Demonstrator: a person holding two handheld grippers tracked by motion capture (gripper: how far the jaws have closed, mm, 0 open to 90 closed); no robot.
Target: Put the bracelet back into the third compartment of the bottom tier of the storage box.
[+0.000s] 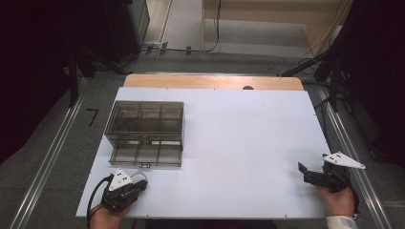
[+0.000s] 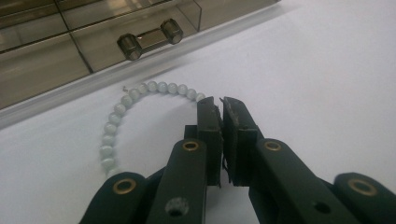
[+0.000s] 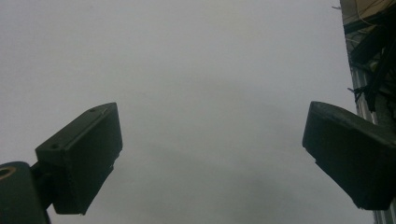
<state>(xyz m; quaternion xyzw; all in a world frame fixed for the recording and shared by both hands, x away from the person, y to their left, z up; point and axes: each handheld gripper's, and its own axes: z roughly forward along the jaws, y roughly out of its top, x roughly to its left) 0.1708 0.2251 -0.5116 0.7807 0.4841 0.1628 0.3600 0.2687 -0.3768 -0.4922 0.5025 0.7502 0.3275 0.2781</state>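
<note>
One pale bead bracelet curving left of the left gripper's fingers, pinched shut on its end; right gripper's fingers wide apart, empty

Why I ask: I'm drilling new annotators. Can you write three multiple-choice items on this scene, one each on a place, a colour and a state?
1. Where is the bead bracelet?
A. On the white tabletop, in front of the clear box
B. Inside a box compartment
C. Between the right tongs

2. What colour are its beads?
A. Red
B. Black
C. Pale greenish white

3. How do the right tongs stand?
A. Shut on a bead
B. Open, with nothing between them
C. Shut and empty

Key: 1 A, it lies on the tabletop below the box's handle; 2 C, the beads look pale; 3 B, the jaws stand wide apart over bare surface.
</note>
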